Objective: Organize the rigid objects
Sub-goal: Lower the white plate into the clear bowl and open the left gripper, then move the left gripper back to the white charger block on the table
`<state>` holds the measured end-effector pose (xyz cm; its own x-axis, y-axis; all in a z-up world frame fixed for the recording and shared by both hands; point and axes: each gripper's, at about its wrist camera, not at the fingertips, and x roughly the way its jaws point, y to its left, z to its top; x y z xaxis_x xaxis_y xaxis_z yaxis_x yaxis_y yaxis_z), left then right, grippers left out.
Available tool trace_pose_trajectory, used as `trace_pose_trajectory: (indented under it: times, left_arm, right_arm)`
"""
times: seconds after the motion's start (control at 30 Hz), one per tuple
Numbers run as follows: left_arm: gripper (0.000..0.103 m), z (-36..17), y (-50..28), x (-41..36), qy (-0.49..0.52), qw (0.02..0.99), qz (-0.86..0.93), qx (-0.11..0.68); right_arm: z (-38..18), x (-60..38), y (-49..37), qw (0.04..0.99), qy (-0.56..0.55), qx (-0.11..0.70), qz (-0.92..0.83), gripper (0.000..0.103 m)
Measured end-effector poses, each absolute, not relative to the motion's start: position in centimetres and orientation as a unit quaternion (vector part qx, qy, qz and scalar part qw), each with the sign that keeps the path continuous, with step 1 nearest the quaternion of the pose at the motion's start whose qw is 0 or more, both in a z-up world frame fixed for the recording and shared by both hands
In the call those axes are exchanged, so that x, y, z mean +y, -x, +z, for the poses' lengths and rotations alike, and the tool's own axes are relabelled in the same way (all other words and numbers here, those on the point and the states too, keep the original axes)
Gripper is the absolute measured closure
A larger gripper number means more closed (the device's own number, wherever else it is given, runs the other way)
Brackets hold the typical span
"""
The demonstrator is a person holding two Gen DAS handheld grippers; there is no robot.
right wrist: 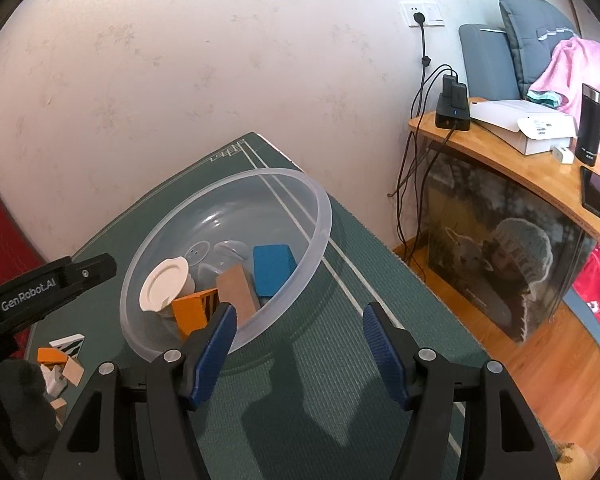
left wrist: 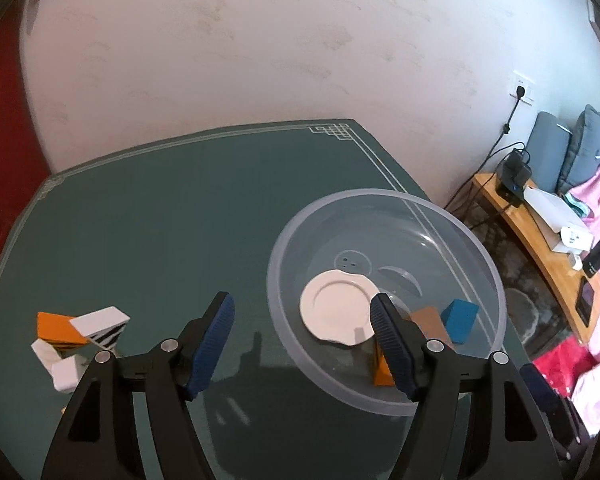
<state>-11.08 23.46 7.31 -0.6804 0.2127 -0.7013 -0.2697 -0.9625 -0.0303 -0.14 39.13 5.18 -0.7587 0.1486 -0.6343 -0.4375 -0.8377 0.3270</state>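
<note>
Both tongs, left tongs (left wrist: 302,320) and right tongs (right wrist: 296,330), gape wide, grasping nothing.

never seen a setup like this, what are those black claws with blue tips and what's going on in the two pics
Those claws are handheld two-finger grippers, one in each of a person's hands, each with a camera looking along its fingers. One picture is from the left gripper, the other from the right gripper. Both are open and hold nothing. On the green table stands a clear plastic bowl holding a white saucer, a blue block, a brown block and an orange block. More loose blocks wait outside it.
</note>
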Motion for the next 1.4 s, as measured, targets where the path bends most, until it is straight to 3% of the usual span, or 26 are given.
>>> trace_pose_trajectory:
  times: [0.73,1.4]
  left_arm:
    - [0.031,7.5,8.7,18.7,0.375,0.087,0.923,0.012]
    - [0.027,5.0,6.8,7.5,0.402,-0.004,0.914,-0.055]
  right_arm:
    - [5.2,39.1,0.2,0.154,0.299,0.236,0.912,0.034]
    - [5.5,38.6,-0.1,0.145,0.292,0.224,0.918,0.034]
